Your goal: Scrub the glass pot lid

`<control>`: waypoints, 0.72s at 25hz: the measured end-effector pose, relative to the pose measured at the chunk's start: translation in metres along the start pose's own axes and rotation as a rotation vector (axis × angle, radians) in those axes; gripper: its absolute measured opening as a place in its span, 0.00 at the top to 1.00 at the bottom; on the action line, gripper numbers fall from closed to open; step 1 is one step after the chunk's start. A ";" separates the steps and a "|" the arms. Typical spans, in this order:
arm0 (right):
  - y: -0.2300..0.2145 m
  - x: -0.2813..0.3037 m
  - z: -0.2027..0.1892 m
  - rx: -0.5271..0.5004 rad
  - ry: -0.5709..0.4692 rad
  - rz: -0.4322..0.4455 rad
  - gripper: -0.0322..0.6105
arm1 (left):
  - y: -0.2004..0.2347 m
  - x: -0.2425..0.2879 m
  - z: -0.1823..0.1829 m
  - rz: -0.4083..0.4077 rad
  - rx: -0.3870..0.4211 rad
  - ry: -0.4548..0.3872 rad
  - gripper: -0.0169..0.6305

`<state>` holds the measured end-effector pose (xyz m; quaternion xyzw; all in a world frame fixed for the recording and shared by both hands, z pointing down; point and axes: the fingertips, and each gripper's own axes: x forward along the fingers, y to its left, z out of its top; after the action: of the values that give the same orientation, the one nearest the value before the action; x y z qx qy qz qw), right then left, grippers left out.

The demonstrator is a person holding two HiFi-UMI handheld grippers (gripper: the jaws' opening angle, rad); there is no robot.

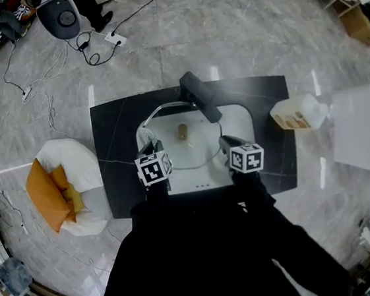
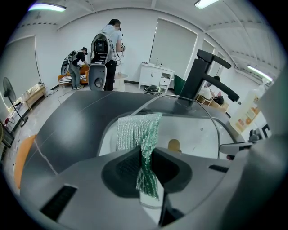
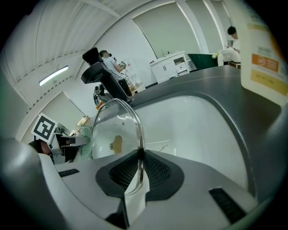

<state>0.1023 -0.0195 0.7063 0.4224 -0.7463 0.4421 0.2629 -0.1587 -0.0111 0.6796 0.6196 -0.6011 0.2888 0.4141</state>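
A glass pot lid (image 1: pixel 195 151) with a steel rim and a tan knob (image 1: pixel 183 131) is held tilted over the white sink basin (image 1: pixel 240 119). My right gripper (image 1: pixel 227 143) is shut on the lid's near right rim; in the right gripper view the rim (image 3: pixel 137 134) runs straight between the closed pads of that gripper (image 3: pixel 140 167). My left gripper (image 1: pixel 150 145) is at the lid's left edge, shut on a green mesh scrubbing cloth (image 2: pixel 137 130). The cloth hangs from the left gripper (image 2: pixel 145 161) in front of the lid (image 2: pixel 193 121), and whether they touch cannot be told.
A black faucet (image 1: pixel 200 96) reaches over the back of the basin, set in a dark countertop (image 1: pixel 113 132). A white bottle with an orange label (image 1: pixel 298 113) lies on the counter's right end, beside a white box (image 1: pixel 365 127). A white beanbag with orange cushions (image 1: pixel 63 184) sits left.
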 end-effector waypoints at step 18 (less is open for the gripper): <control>0.001 0.001 0.000 -0.006 0.013 0.008 0.88 | -0.011 0.017 0.009 -0.031 0.018 0.058 0.88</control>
<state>0.1011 -0.0193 0.7064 0.4157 -0.7477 0.4436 0.2673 -0.1477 -0.0277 0.6882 0.6239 -0.5765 0.3058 0.4301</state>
